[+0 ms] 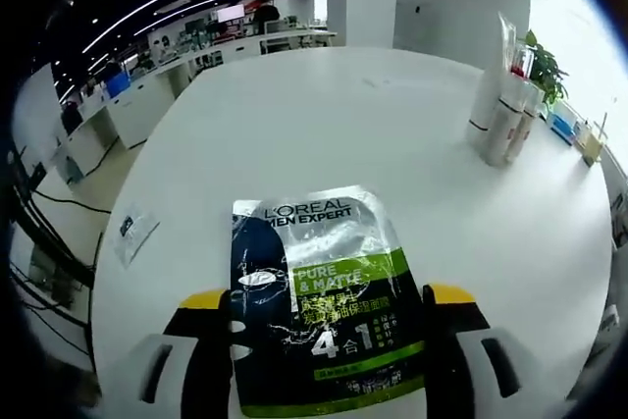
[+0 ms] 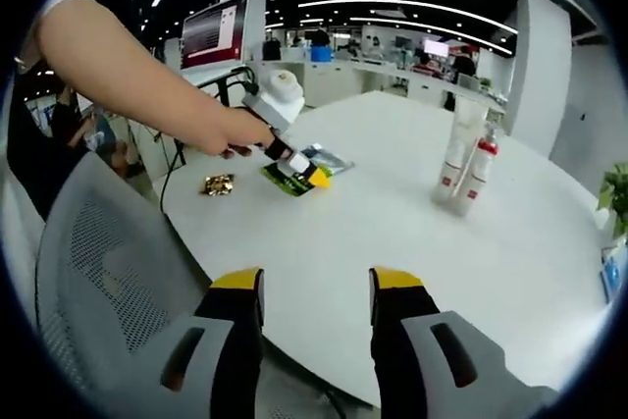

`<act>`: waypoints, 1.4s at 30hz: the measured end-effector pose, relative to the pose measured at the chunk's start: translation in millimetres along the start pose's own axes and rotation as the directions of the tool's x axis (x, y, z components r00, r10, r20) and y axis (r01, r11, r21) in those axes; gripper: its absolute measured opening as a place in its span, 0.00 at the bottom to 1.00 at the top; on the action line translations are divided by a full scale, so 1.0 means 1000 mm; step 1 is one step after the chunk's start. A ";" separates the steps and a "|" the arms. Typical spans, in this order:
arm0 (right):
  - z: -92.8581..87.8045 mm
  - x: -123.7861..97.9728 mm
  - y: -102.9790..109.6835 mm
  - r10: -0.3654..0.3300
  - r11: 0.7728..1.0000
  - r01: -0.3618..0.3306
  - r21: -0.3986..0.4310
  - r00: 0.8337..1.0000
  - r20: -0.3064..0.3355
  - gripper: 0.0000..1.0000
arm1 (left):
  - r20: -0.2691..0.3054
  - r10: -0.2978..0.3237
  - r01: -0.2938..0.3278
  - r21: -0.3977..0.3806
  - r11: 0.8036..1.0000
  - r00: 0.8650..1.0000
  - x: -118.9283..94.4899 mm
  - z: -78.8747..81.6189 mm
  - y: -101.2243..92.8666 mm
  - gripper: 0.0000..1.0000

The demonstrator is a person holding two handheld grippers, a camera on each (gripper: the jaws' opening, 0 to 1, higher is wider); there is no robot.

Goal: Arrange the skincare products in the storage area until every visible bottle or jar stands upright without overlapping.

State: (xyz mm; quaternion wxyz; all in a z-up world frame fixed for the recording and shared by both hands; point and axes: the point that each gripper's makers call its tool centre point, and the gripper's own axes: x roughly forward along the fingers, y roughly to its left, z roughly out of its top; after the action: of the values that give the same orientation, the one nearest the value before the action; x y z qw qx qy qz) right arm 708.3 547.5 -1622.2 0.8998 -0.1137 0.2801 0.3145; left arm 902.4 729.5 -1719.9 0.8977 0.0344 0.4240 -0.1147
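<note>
A flat L'Oreal Men Expert sachet (image 1: 319, 262), silver, dark blue and green, lies on the white table (image 1: 373, 134). My left gripper (image 1: 326, 297) is open, and its yellow-tipped jaws straddle the sachet's lower half, close to its side edges. Several white bottles (image 1: 505, 115) stand upright together at the far right. In the right gripper view a person's hand holds the left gripper (image 2: 294, 164) over the sachet (image 2: 329, 159), and the bottles (image 2: 466, 169) stand to the right. My right gripper (image 2: 316, 280) is open above the table's near edge with nothing between its jaws.
A small clear packet (image 1: 132, 233) lies near the table's left edge. A gold-wrapped item (image 2: 218, 184) sits near the sachet. A grey mesh chair (image 2: 88, 272) stands by the table edge. A potted plant (image 1: 545, 66) is behind the bottles.
</note>
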 end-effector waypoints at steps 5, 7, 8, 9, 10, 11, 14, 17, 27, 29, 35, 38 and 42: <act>-0.001 -0.003 -0.005 -0.008 1.000 0.008 0.016 1.000 0.010 0.39 | 0.006 0.005 -0.005 -0.005 1.000 1.000 -0.001 0.000 -0.001 0.80; -0.001 -0.003 -0.005 -0.009 1.000 0.009 0.017 1.000 0.011 0.38 | 0.005 0.005 -0.005 -0.006 1.000 1.000 0.000 -0.001 -0.001 0.80; -0.001 -0.003 -0.004 -0.006 1.000 0.006 0.012 1.000 0.012 0.38 | 0.004 0.004 -0.004 -0.007 1.000 1.000 0.000 -0.001 -0.002 0.80; 0.000 -0.003 -0.003 -0.003 1.000 0.003 0.006 1.000 0.012 0.38 | 0.003 0.004 -0.004 -0.008 1.000 1.000 -0.001 -0.001 -0.002 0.79; 0.000 -0.003 -0.003 -0.001 1.000 0.001 0.003 1.000 0.015 0.38 | 0.002 0.004 -0.004 -0.007 1.000 1.000 0.000 -0.001 -0.003 0.79; 0.000 -0.003 -0.002 0.001 1.000 -0.001 -0.002 1.000 0.014 0.38 | 0.002 0.005 -0.005 -0.003 1.000 1.000 0.000 -0.001 -0.004 0.78; -0.001 -0.003 -0.001 0.003 1.000 -0.003 -0.011 1.000 0.013 0.37 | 0.014 -0.023 0.022 0.055 0.998 1.000 0.000 0.002 -0.011 0.70; 0.000 -0.003 -0.002 -0.003 1.000 0.003 -0.008 1.000 0.016 0.37 | 0.019 -0.010 0.010 0.033 0.999 1.000 -0.002 -0.001 -0.013 0.67; 0.000 -0.004 -0.005 -0.018 1.000 0.018 -0.007 1.000 0.017 0.35 | 0.054 -0.050 0.047 0.054 0.997 0.997 0.000 0.001 -0.016 0.39; -0.001 -0.004 -0.005 -0.019 1.000 0.019 -0.006 1.000 0.017 0.35 | 0.045 -0.069 0.066 0.061 0.996 0.997 -0.001 0.000 -0.019 0.33; 0.000 -0.004 -0.005 -0.006 1.000 0.006 0.008 1.000 0.022 0.36 | 0.047 -0.150 0.153 -0.072 0.986 0.988 0.000 0.002 -0.028 0.19; 0.000 -0.004 -0.004 0.022 0.999 -0.023 0.033 0.999 0.023 0.38 | 0.046 -0.195 0.199 -0.112 0.974 0.980 -0.002 0.002 -0.036 0.16; 0.006 -0.009 -0.008 0.035 0.995 -0.039 0.094 0.998 0.052 0.38 | 0.109 -0.282 0.300 -0.214 0.930 0.953 -0.020 0.011 -0.057 0.15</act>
State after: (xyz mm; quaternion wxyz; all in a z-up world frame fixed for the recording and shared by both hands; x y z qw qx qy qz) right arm 710.3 538.7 -1612.3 0.9050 -0.0578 0.2741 0.3203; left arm 884.4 676.1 -1695.4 0.8842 -0.1364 0.4002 -0.1983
